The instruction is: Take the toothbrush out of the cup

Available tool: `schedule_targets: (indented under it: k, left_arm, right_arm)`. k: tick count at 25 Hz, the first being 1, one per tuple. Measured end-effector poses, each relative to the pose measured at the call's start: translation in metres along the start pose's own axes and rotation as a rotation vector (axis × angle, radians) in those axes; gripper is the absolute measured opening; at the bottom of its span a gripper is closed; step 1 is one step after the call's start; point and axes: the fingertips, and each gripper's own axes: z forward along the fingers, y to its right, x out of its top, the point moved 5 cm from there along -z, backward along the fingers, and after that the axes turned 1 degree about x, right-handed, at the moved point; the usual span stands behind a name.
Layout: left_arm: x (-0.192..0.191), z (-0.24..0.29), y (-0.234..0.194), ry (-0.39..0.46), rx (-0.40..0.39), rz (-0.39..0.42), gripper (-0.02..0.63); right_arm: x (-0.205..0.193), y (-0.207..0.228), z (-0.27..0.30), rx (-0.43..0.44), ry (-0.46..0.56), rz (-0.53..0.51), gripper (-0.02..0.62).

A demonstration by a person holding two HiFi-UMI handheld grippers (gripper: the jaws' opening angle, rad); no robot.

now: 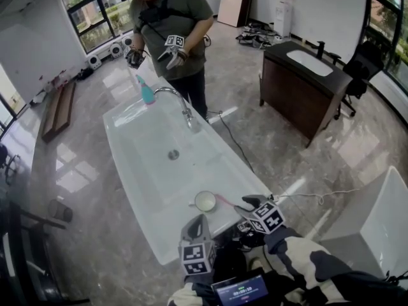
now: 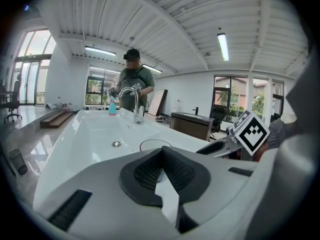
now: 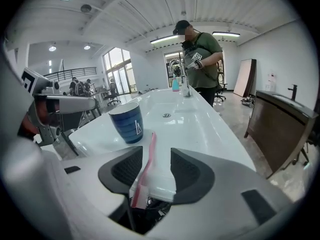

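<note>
White sink counter [image 1: 143, 171]: toothbrush [image 3: 146, 164] is out, lying just beside cup [image 3: 127, 122], between right gripper's [image 3: 156, 156] released jaws. Left gripper [image 2: 161, 151] is clenched, empty, near cup. Risk: a retreating jaw snags the brush and drags it off the edge, or bumps cup.

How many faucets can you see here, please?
2: a curved chrome faucet on the long white basin, and a black faucet on the dark wooden vanity. More may be hidden.
</note>
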Motion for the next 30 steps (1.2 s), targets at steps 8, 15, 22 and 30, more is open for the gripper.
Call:
schedule_targets:
  k: [8, 15, 22, 30]
  left_arm:
    - [0.012, -0.001, 0.004, 0.023, -0.002, 0.002, 0.005]
    - [0.061, -0.011, 0.006, 0.137, -0.020, 0.031, 0.005]
    - [0.075, -0.024, 0.010, 0.166, -0.037, 0.066, 0.005]
    - [0.076, -0.031, 0.011, 0.168, -0.062, 0.082, 0.005]
  right_arm:
    - [0.042, -0.014, -0.027, 0.046, 0.115, -0.039, 0.175]
    - [0.109, -0.046, -0.070, 0.038, 0.265, -0.141, 0.000]
    - [0.117, -0.064, -0.086, 0.025, 0.282, -0.162, -0.003]
    - [0.121, -0.077, -0.091, -0.007, 0.299, -0.185, -0.005]
